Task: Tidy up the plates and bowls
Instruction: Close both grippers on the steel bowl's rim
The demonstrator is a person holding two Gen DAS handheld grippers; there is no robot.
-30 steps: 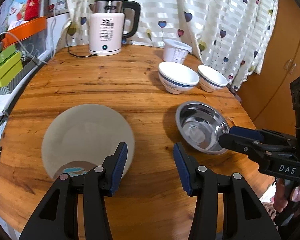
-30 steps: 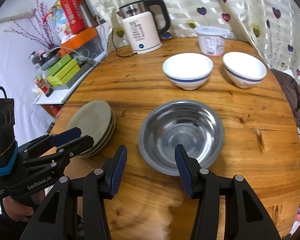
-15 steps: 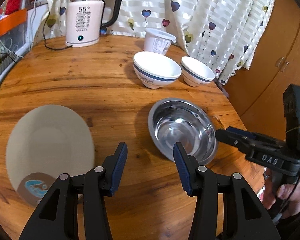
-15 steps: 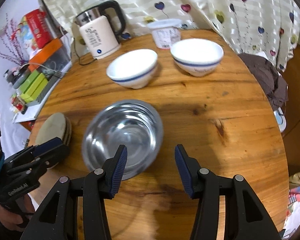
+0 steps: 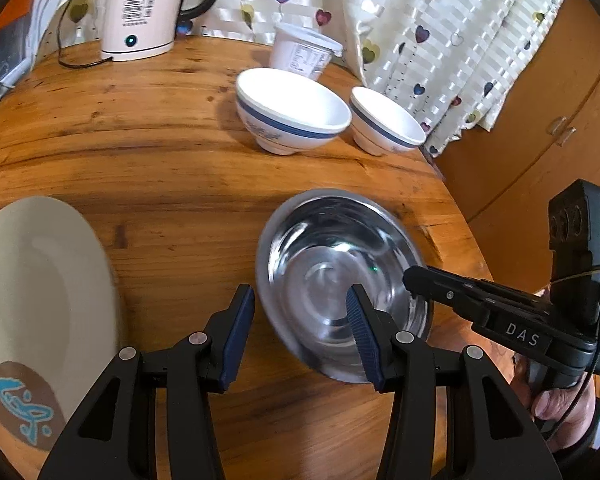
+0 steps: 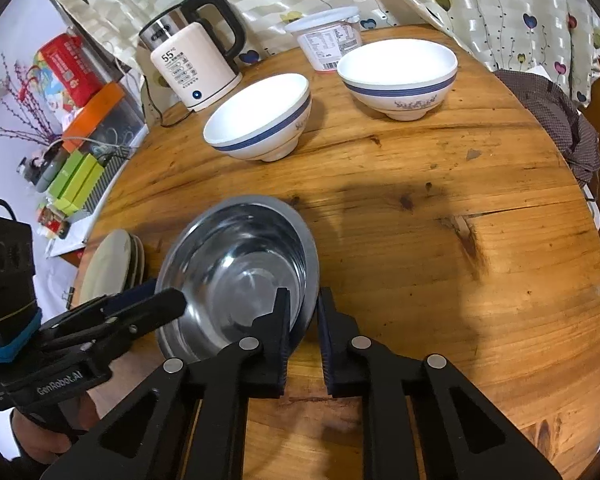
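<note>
The steel bowl stands tilted near the plate stack; two white blue-banded bowls stand upright behind.

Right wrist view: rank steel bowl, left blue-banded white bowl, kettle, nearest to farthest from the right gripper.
1. Shiny round stainless steel bowl: its near rim sits between the jaws of the right gripper.
2. White ceramic bowl with a blue band: mid-table, ahead and left.
3. Cream electric kettle with a black handle: far table edge, by the curtain.
</note>
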